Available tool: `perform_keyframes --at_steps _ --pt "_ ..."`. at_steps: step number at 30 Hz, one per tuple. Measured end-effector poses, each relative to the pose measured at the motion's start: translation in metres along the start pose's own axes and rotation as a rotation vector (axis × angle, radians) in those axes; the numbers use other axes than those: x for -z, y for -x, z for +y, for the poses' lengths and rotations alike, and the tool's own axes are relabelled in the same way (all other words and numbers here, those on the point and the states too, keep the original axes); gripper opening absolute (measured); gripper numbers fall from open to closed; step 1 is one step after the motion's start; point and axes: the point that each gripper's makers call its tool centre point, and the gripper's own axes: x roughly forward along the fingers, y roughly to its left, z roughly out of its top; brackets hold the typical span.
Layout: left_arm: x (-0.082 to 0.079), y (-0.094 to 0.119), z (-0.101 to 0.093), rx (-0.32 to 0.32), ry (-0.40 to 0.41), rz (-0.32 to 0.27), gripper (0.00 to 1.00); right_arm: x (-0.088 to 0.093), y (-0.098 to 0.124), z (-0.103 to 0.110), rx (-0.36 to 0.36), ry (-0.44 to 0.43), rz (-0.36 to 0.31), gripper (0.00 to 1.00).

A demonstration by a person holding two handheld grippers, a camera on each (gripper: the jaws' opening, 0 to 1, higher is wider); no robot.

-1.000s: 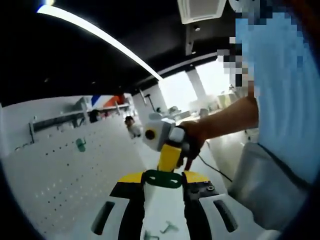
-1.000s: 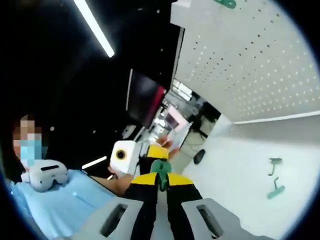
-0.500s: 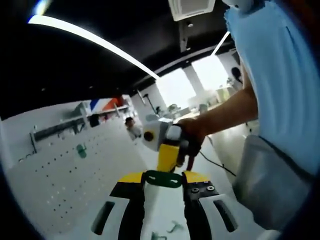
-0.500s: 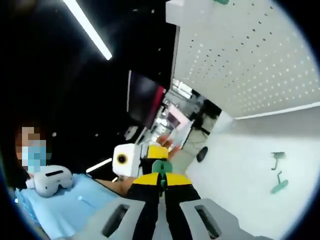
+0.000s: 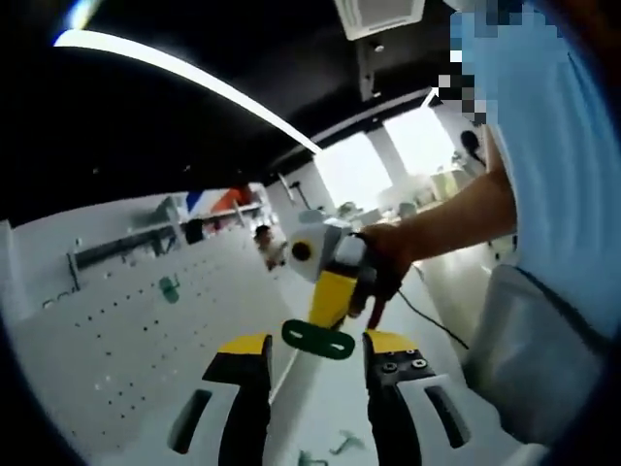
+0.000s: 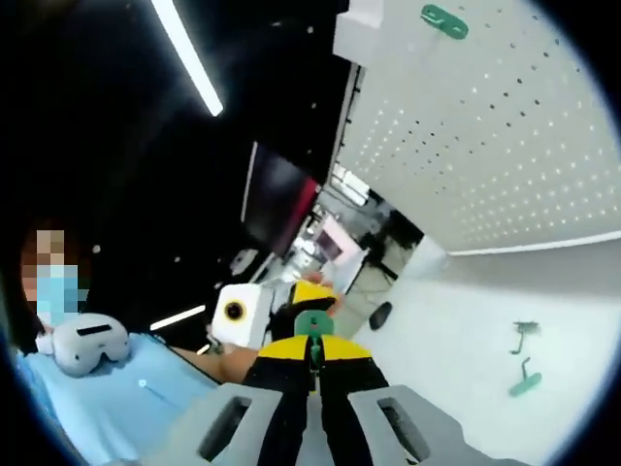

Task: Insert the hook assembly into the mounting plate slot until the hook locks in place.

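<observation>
A flat green plate (image 5: pixel 318 340) with small holes hangs in the air between the yellow tips of my left gripper (image 5: pixel 315 348), which stands open with a gap on each side of the plate. My right gripper (image 5: pixel 331 299) comes in from above, held by a hand, and is shut on the plate's far edge. In the right gripper view the plate (image 6: pixel 313 324) shows edge-on, pinched by my right gripper (image 6: pixel 312 342), with the left gripper (image 6: pixel 309 295) just behind it. Two green hooks (image 6: pixel 522 336) lie on the white table.
A white pegboard (image 5: pixel 107 340) stands beside the table and carries another green plate (image 5: pixel 170 287), also seen high on the board (image 6: pixel 442 19). Loose green hooks (image 5: pixel 345 445) lie below the jaws. A person in a blue shirt (image 5: pixel 563 194) stands close on the right.
My left gripper's jaws have spread apart and let go of the green plate. The right gripper still holds it. Both views shifted slightly.
</observation>
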Motion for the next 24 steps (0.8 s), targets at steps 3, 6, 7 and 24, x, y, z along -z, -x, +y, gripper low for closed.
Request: perform_keyframes --at_steps 3,6,7,24 --pt "0.000 0.001 0.003 -0.009 0.041 -0.001 0.47 -0.003 0.002 -0.003 0.019 0.013 -0.010 0.01" --pt "0.002 0.001 0.004 -0.012 0.082 0.019 0.51 -0.005 0.003 -0.005 0.052 0.048 -0.019 0.01" --pt "0.005 0.001 0.005 -0.015 0.106 0.037 0.54 -0.006 0.003 -0.007 0.070 0.065 -0.020 0.01" --pt "0.019 0.001 0.012 -0.055 0.255 0.097 0.66 -0.034 0.017 -0.031 0.327 0.321 -0.094 0.01"
